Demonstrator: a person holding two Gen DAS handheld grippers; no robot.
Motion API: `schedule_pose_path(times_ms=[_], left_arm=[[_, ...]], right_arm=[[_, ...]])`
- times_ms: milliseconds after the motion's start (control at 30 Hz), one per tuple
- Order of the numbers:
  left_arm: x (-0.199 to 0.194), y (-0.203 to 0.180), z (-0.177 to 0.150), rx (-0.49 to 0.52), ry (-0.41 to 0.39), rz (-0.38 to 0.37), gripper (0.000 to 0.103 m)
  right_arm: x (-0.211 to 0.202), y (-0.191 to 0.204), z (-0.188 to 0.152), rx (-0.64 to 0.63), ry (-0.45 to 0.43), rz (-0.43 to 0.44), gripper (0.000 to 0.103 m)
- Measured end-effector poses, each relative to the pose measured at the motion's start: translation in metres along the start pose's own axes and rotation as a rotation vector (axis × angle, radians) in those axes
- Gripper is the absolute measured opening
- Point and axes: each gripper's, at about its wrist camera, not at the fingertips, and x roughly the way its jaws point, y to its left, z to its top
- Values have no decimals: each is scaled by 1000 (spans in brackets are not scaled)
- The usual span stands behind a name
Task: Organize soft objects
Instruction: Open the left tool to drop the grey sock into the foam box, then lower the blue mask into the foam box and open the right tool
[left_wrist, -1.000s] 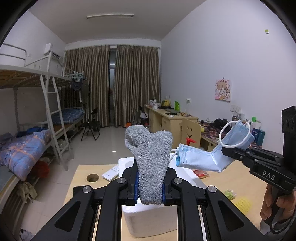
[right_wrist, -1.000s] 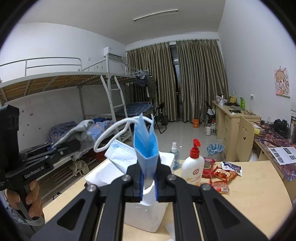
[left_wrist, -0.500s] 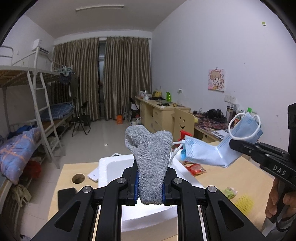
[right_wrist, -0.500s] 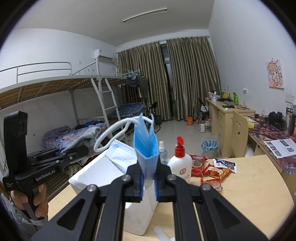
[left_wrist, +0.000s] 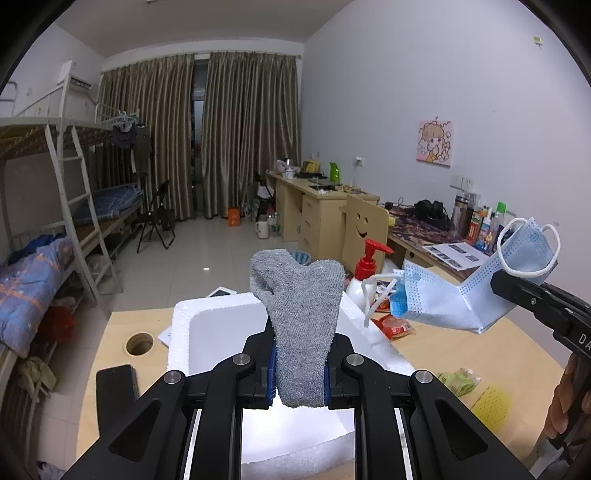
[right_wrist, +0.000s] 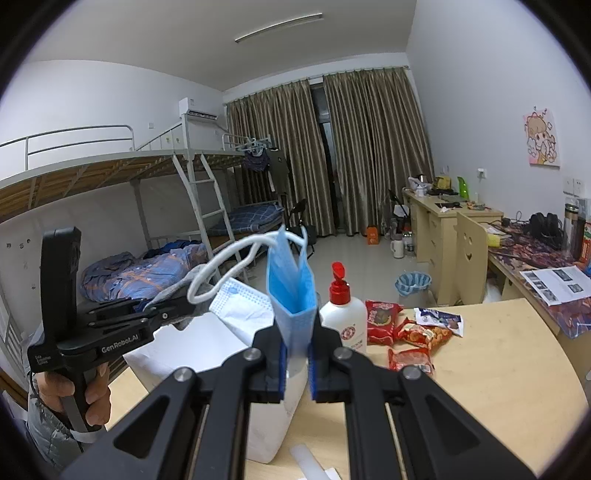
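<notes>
My left gripper (left_wrist: 298, 373) is shut on a grey sock (left_wrist: 301, 314) that stands up between its fingers, above the open white foam box (left_wrist: 218, 328). My right gripper (right_wrist: 295, 360) is shut on a folded blue face mask (right_wrist: 291, 291) with white ear loops, held above the box's right side (right_wrist: 207, 350). In the left wrist view the mask (left_wrist: 461, 295) hangs at the right from the right gripper (left_wrist: 506, 282). In the right wrist view the left gripper (right_wrist: 177, 306) shows at the left, with only a sliver of sock.
A wooden table (right_wrist: 498, 354) holds a red-capped pump bottle (right_wrist: 343, 317), snack packets (right_wrist: 410, 332), a yellow mesh item (left_wrist: 489, 404), a black phone (left_wrist: 116, 384) and a round cable hole (left_wrist: 139, 342). A bunk bed (right_wrist: 147, 221) and desks (left_wrist: 325, 210) stand behind.
Both grippers have tilted down and drawn closer over the foam box, whose open inside now shows. Both keep hold of sock and mask.
</notes>
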Motion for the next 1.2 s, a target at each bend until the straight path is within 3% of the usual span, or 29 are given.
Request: schedule_pose_path(times_ms=[33,133,200,400,600,1200], left_arm=[[-1,-1,0,3,-8,-2,22],[-2,-2,0,9,-25,7,41],[-3,-2,-1,12,-31,12,65],[-11,-1,-2,15,-70,50,92],[-23,9,-5,-11,-104,74,101],[-84,38,-18,-31,-161,212,103]], right_arm=[[0,0,0,1,2,-1,12],[0,-1,1,1,4,-5,12],[-1,0,0,1,2,-8,12],[-2,0,1,1,1,-16,12],[0,2,0,-6,4,-16,12],[20,36,6,-52,21,50,12]])
